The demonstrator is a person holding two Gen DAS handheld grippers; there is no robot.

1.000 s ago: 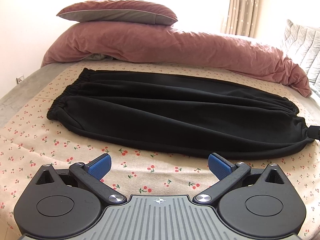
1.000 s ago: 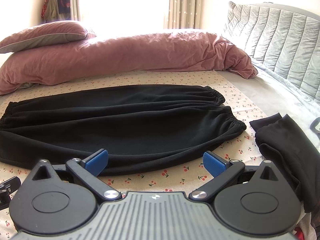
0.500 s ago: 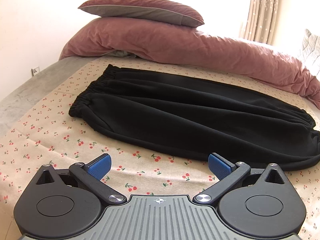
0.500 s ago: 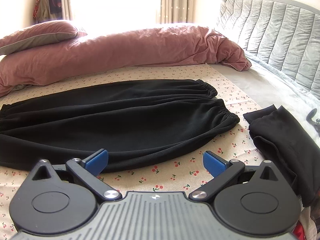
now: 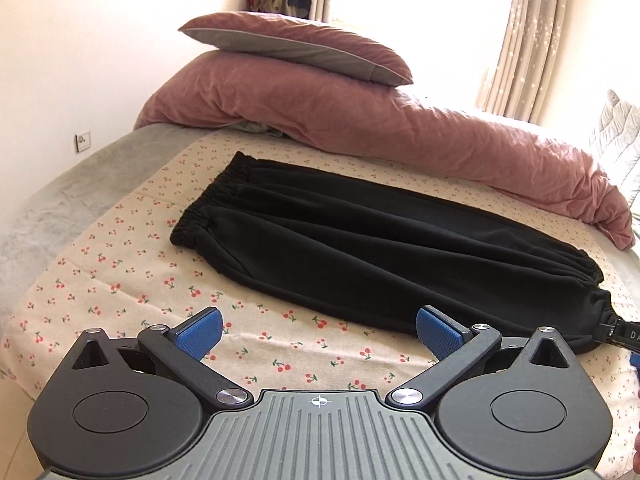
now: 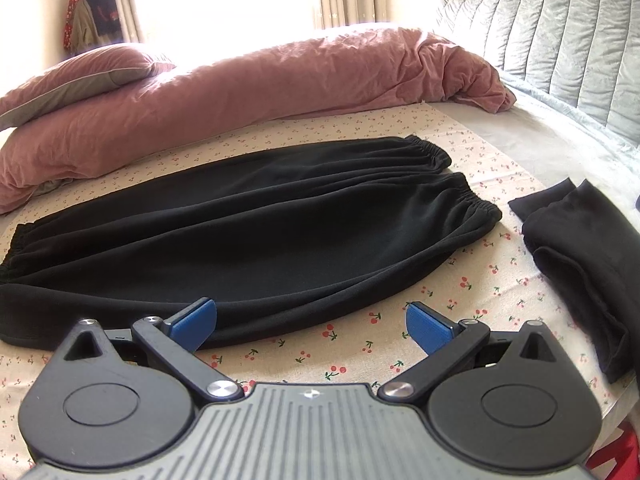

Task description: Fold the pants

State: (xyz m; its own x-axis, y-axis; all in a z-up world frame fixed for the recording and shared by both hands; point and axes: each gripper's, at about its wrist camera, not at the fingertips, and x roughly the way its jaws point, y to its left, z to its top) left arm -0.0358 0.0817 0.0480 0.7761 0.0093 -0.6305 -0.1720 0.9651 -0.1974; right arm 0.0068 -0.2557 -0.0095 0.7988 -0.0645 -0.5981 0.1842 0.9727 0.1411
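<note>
Black pants (image 5: 360, 252) lie flat across the cherry-print sheet (image 5: 120, 280), folded lengthwise, legs stacked. The elastic waistband (image 5: 208, 204) is at the left; the gathered cuffs (image 6: 460, 184) are at the right. My left gripper (image 5: 318, 332) is open and empty, hovering above the sheet just in front of the pants' near edge. My right gripper (image 6: 310, 320) is open and empty, its left blue pad (image 6: 192, 320) over the pants' near edge. A bit of the right gripper (image 5: 624, 334) shows at the right edge of the left wrist view.
A folded black garment (image 6: 580, 248) lies at the bed's right edge. A rolled pink duvet (image 6: 260, 96) and a pink pillow (image 5: 296, 48) run along the far side. A grey quilted headboard (image 6: 560, 32) stands at the right. The bed edge drops off at the left (image 5: 36, 216).
My left gripper has swung left, bringing the waistband end toward the view's centre. My right gripper has moved closer to the pants and slightly right.
</note>
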